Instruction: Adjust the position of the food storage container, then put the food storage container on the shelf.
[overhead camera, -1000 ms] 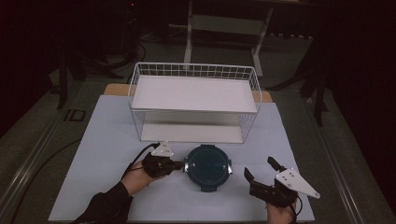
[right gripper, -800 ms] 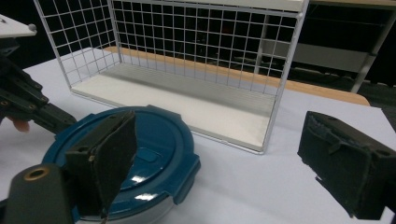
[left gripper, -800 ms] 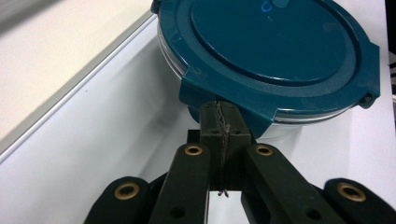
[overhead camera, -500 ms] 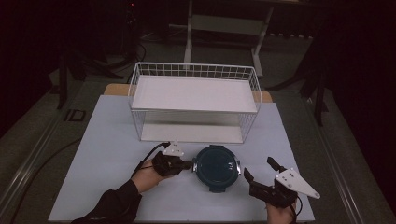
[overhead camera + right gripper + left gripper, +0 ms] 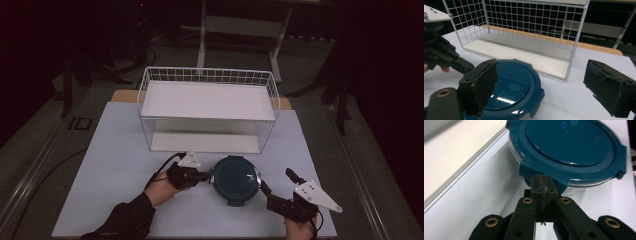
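Note:
A round container with a dark teal clip lid (image 5: 235,180) sits on the white mat in front of the wire basket (image 5: 146,95). My left gripper (image 5: 208,176) is shut, with nothing between its jaws. In the left gripper view its tips (image 5: 543,184) press against a latch tab at the edge of the lid (image 5: 574,150). My right gripper (image 5: 276,179) stands open just right of the container, apart from it. In the right gripper view its wide-spread jaws (image 5: 544,87) frame the lid (image 5: 511,92), with the left gripper (image 5: 441,55) beyond it.
The white wire basket (image 5: 574,50) has a white floor and stands close behind the container. The light mat (image 5: 115,150) covers the table, whose wooden edge (image 5: 122,95) shows behind it. Dark stands and cables (image 5: 240,25) lie beyond the table.
My left gripper has moved right with the container sliding ahead of it, toward the right gripper. The right gripper has hardly moved and stays open.

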Demonstrator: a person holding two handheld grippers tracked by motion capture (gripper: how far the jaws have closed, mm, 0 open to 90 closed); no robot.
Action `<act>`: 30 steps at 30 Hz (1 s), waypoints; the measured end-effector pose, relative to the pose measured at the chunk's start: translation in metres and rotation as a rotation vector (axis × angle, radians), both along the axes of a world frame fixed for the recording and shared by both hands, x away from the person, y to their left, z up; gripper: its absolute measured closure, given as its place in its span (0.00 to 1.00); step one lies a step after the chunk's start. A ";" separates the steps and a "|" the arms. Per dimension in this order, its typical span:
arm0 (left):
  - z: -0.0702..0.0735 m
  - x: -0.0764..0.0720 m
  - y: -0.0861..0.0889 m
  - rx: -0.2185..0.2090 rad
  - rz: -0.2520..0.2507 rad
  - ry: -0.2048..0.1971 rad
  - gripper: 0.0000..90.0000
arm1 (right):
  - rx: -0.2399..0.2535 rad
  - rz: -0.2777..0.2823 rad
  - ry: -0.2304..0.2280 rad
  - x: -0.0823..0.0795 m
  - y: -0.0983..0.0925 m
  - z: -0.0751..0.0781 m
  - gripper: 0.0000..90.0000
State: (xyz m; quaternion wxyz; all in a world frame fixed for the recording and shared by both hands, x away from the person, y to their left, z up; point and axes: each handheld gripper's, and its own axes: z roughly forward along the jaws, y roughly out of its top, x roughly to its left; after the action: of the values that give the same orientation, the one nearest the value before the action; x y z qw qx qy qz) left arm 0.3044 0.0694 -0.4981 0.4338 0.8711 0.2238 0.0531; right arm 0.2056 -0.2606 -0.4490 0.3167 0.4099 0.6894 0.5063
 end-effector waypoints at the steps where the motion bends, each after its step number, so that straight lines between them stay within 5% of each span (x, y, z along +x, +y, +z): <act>1: 0.002 -0.001 0.001 -0.008 -0.001 -0.004 0.98 | 0.001 0.000 -0.002 0.000 0.000 0.000 0.13; 7: 0.016 -0.004 0.012 -0.046 0.041 0.001 0.69 | 0.008 0.006 -0.010 0.000 -0.001 0.000 0.13; 11: 0.026 -0.007 0.021 -0.128 0.067 0.045 0.39 | 0.008 0.028 -0.021 0.001 -0.001 0.000 0.13; 12: 0.026 -0.007 0.021 -0.128 0.067 0.045 0.36 | 0.008 0.028 -0.021 0.001 -0.001 0.000 0.13; 13: 0.033 -0.011 0.024 -0.173 0.064 0.053 0.36 | 0.007 0.033 -0.022 0.002 -0.001 0.001 0.13; 14: 0.036 -0.012 0.025 -0.183 0.061 0.060 0.19 | 0.009 0.047 -0.024 0.002 0.000 0.001 0.13; 15: 0.039 -0.014 0.026 -0.183 0.057 0.053 0.15 | 0.006 0.047 -0.027 0.002 0.001 0.002 0.13; 18: 0.051 -0.018 0.026 -0.193 0.052 0.056 0.13 | 0.005 0.052 -0.042 0.003 0.003 0.004 0.13; 20: 0.057 -0.021 0.025 -0.191 0.043 0.052 0.02 | 0.000 0.070 -0.052 0.003 0.006 0.007 0.13; 23: 0.067 -0.026 0.023 -0.199 0.045 0.025 0.02 | -0.011 0.092 -0.071 0.002 0.009 0.011 0.13; 30: 0.079 -0.024 0.017 -0.254 0.056 0.049 0.02 | -0.033 0.109 -0.134 -0.001 0.011 0.019 0.13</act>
State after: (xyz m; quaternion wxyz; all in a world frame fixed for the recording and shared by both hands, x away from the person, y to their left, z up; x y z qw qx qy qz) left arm 0.2806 0.0859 -0.4187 0.5333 0.8037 0.2635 0.0151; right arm 0.2045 -0.2499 -0.4299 0.3406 0.3318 0.6963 0.5376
